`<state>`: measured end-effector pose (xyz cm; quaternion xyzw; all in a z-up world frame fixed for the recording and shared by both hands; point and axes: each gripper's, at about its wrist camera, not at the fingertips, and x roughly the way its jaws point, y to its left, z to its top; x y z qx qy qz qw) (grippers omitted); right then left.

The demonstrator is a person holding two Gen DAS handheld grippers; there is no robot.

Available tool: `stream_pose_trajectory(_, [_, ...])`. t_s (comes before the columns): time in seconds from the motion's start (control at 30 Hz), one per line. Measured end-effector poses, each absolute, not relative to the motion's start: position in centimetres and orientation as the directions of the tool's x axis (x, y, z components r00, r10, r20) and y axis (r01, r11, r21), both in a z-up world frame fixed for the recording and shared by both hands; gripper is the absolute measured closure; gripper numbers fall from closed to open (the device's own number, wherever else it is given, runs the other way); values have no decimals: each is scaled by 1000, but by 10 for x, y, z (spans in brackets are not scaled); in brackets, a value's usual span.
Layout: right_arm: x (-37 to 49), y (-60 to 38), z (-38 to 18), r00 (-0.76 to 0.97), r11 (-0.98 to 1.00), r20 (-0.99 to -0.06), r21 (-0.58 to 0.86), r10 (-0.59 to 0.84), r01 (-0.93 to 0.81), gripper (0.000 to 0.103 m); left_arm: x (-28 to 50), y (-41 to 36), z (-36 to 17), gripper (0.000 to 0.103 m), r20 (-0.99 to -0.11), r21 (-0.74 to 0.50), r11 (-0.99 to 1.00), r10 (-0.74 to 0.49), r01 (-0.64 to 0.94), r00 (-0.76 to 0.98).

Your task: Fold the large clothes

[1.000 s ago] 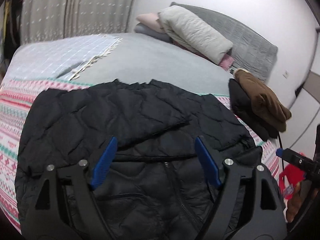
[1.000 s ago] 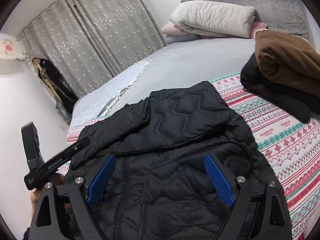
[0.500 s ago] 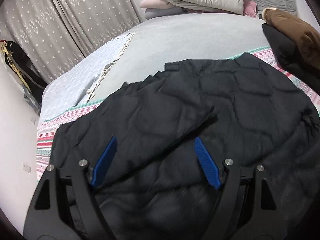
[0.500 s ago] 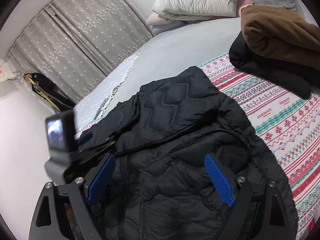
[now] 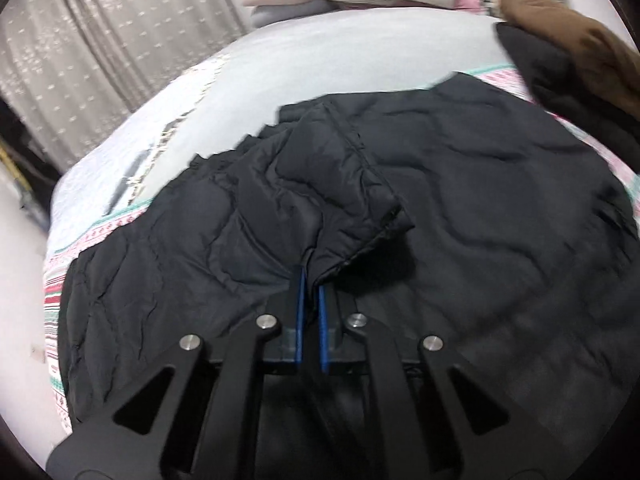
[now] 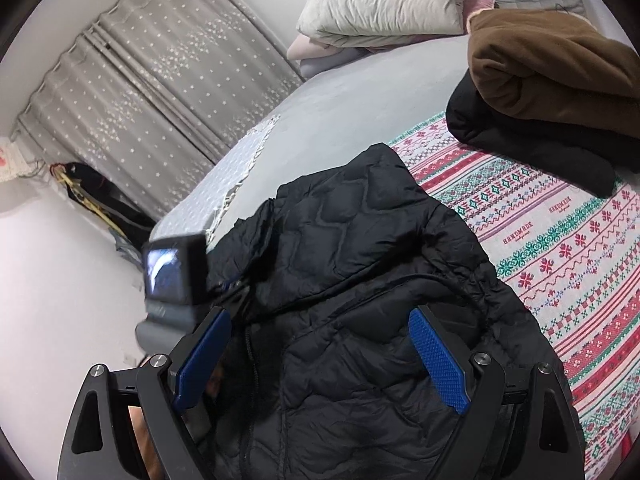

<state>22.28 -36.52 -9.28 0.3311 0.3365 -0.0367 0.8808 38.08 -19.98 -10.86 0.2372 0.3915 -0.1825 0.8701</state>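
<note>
A black quilted jacket (image 5: 500, 208) lies spread on the bed, front up, with its zipper showing in the right wrist view (image 6: 360, 280). One sleeve (image 5: 320, 184) lies folded across the body. My left gripper (image 5: 311, 280) is shut on the edge of that sleeve near its cuff. My right gripper (image 6: 320, 344) is open and empty, hovering above the jacket's lower front. The camera of the left gripper (image 6: 176, 276) shows at the left of the right wrist view.
The jacket rests on a red, green and white patterned blanket (image 6: 560, 248) over a grey sheet (image 5: 360, 60). A folded brown garment on a black one (image 6: 540, 80) lies at the right. Pillows (image 6: 380, 12) are stacked at the headboard. Grey curtains (image 6: 160, 80) hang at the left.
My left gripper moved forward onto the sleeve and closed from wide open to shut on its edge. The right gripper stayed open and shifted slightly.
</note>
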Motion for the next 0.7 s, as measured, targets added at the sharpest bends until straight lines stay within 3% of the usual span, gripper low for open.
stream_pose_trajectory(0.13, [223,-364,-93,771,774,-617,563,160,290,11,365,-184,-113,91,-830,173,825,-172,538,531])
stream_pose_trajectory(0.27, [223,-361,-94,762,786,-630,544,150,295,11,366,-165,-112,65,-852,61,858,-221,510,475])
stream_pose_trajectory(0.5, [224,-359,-101,735,811,-665,501,137,303,11,342,-129,-82,61,-848,-101,883,-317,459,425])
stream_pose_trajectory(0.63, [217,-362,-97,712,873,-700,376,49,310,11,311,-69,-51,43,-799,-232,894,-400,384,449])
stream_pose_trajectory(0.7, [208,-370,-97,700,884,-714,342,24,319,11,290,-26,-40,40,-775,-261,913,-392,314,496])
